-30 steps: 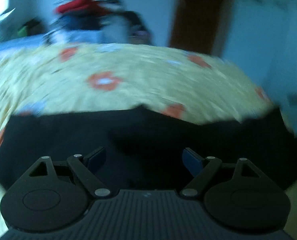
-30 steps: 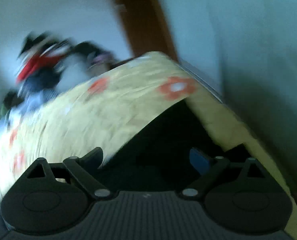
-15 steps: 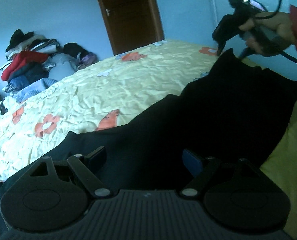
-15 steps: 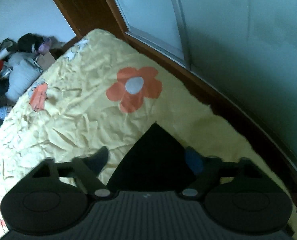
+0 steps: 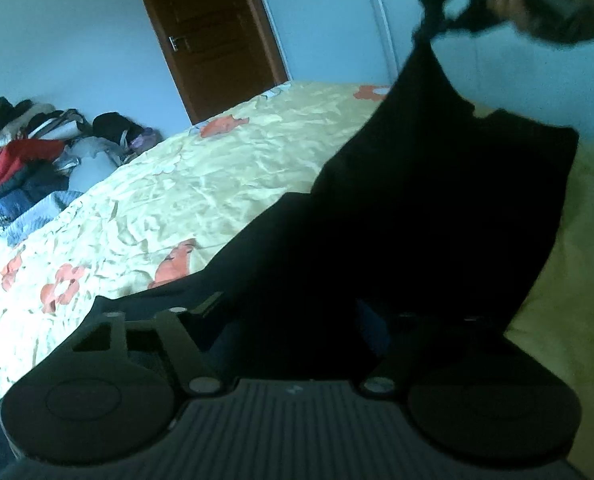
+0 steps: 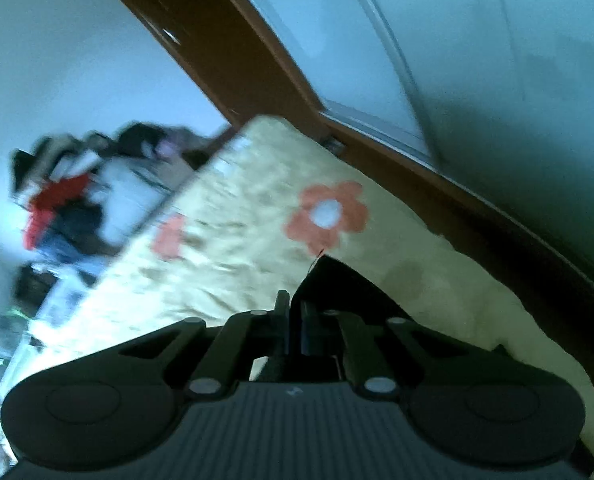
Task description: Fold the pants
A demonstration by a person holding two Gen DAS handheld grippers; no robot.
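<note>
1. The black pants (image 5: 437, 216) lie across the near right part of a bed covered by a yellow sheet (image 5: 185, 188) printed with orange flowers.
2. One corner of the pants is pulled up off the bed, toward the upper right of the left wrist view, where the right gripper (image 5: 437, 20) pinches it in a blurred hand (image 5: 545, 4).
3. In the right wrist view the right gripper (image 6: 295, 320) has its jaws pressed together on a pointed fold of the black cloth that sticks up past the fingertips.
4. The left gripper (image 5: 293, 312) hangs low over the near part of the pants. Its jaws have just been closing and stand partly spread, with dark cloth lying between them; whether the pads press on it I cannot tell.
5. A heap of clothes (image 5: 29, 152) lies far left, beside the bed.
6. A brown door (image 5: 209, 32) stands in the far wall.
</note>
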